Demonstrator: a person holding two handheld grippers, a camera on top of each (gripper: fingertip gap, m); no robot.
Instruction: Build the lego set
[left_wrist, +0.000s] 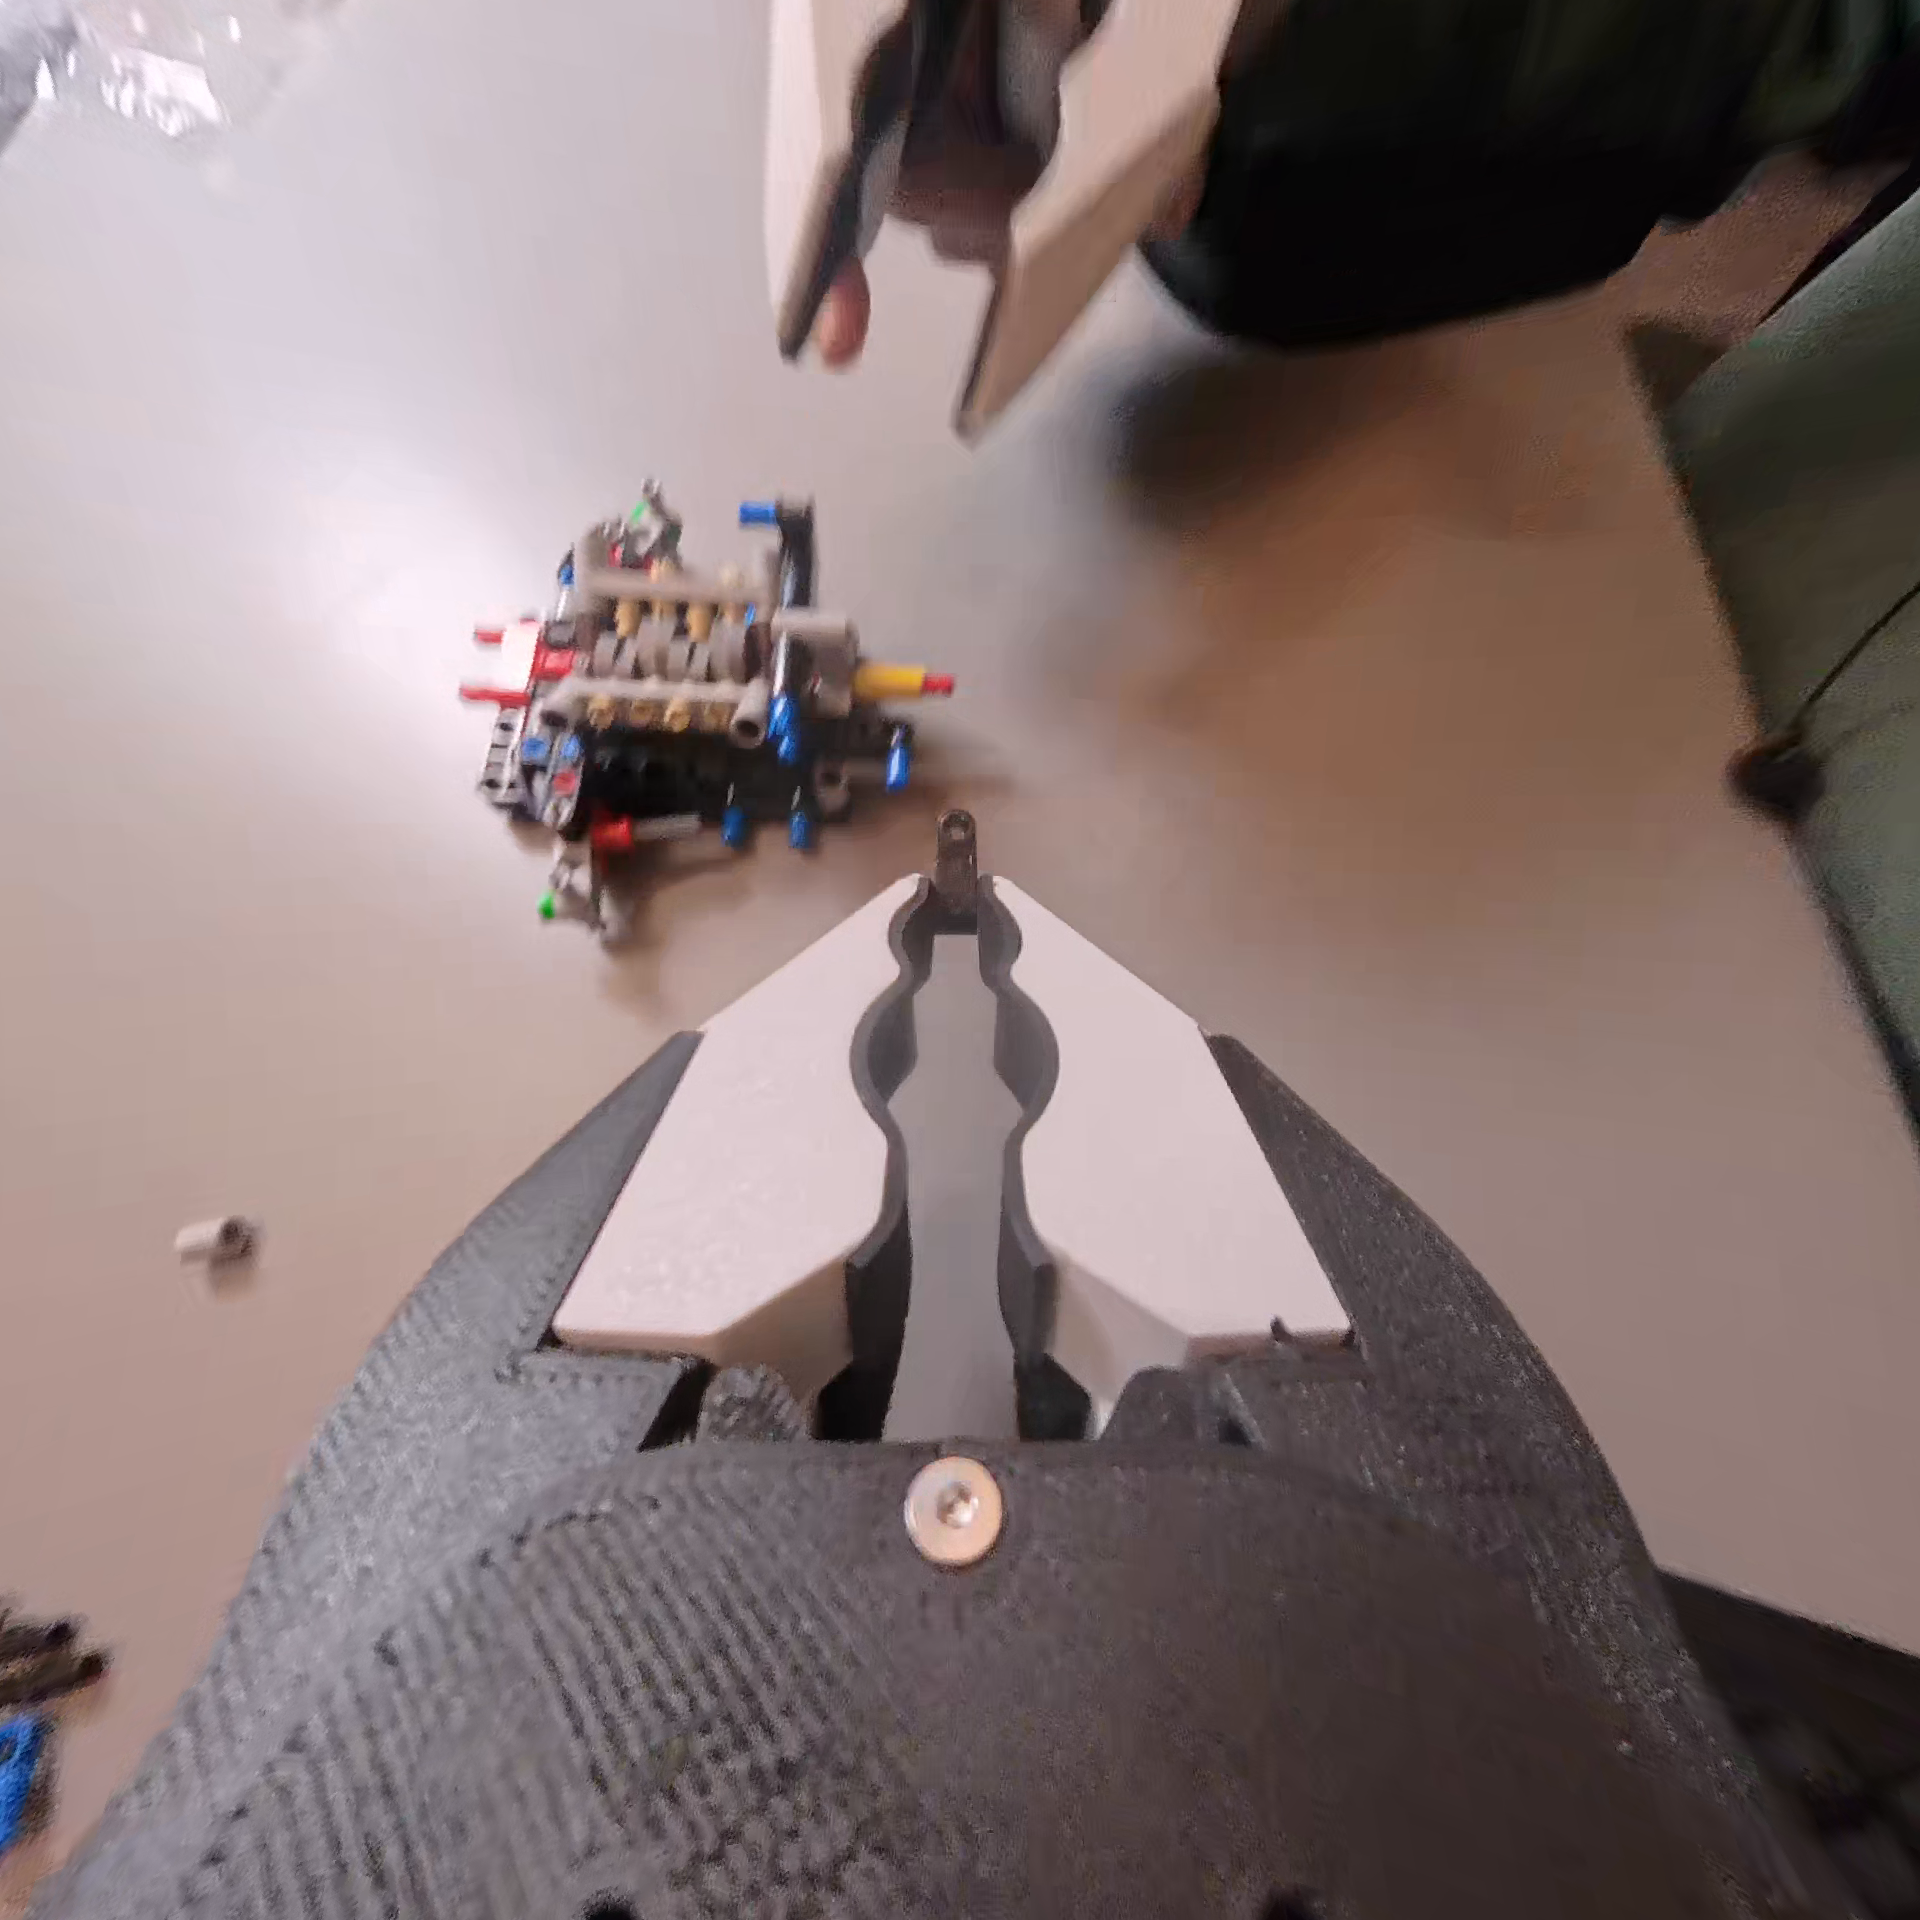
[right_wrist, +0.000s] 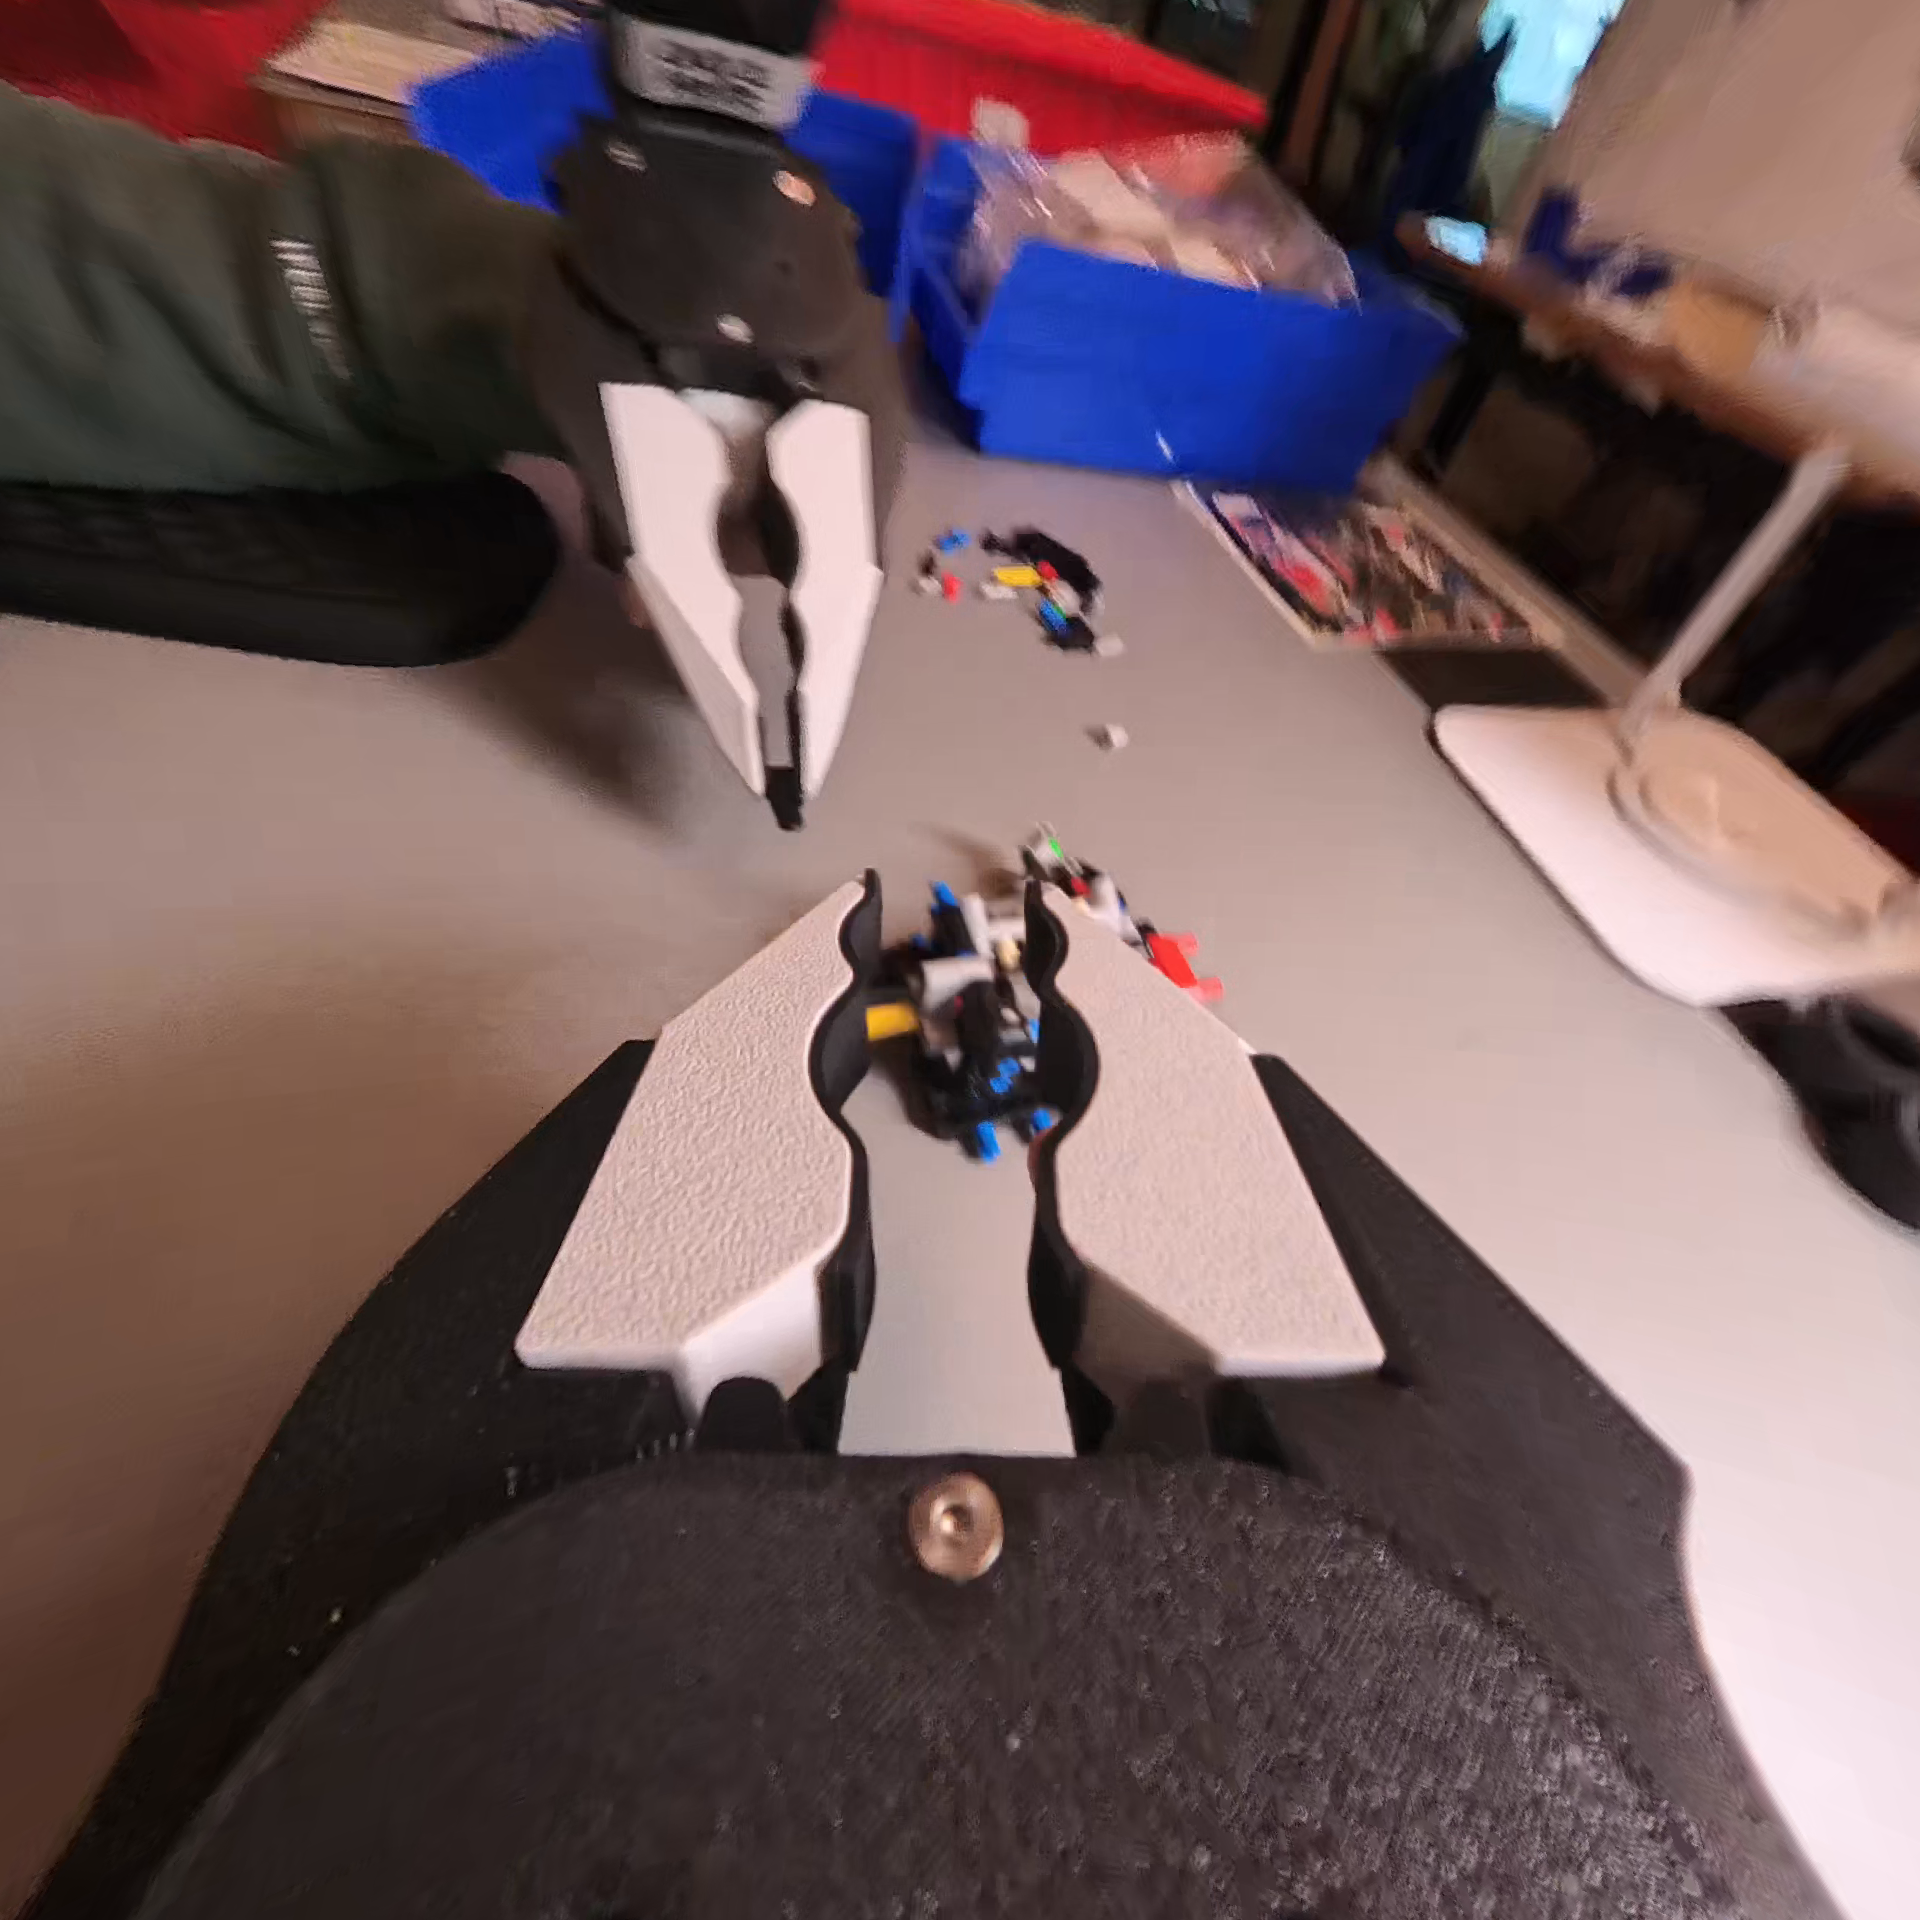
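Left gripper (left_wrist: 954, 883) pinches my small dark connector piece (left_wrist: 954, 844); right gripper (right_wrist: 948, 904) hangs parted above the lego assembly (right_wrist: 977, 1023).

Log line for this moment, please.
left gripper: shut on small dark piece | right gripper: open, above lego assembly | assembly on table

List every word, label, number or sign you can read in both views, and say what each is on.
Nothing is legible enough to quote.
White label on top of the left gripper: dark marks, too blurred to read.
Green sleeve: white print, blurred.
White panel in the background: blue marks, blurred.
Printed sheet at the table's far right: too small and blurred.
Left wrist view: no writing visible.
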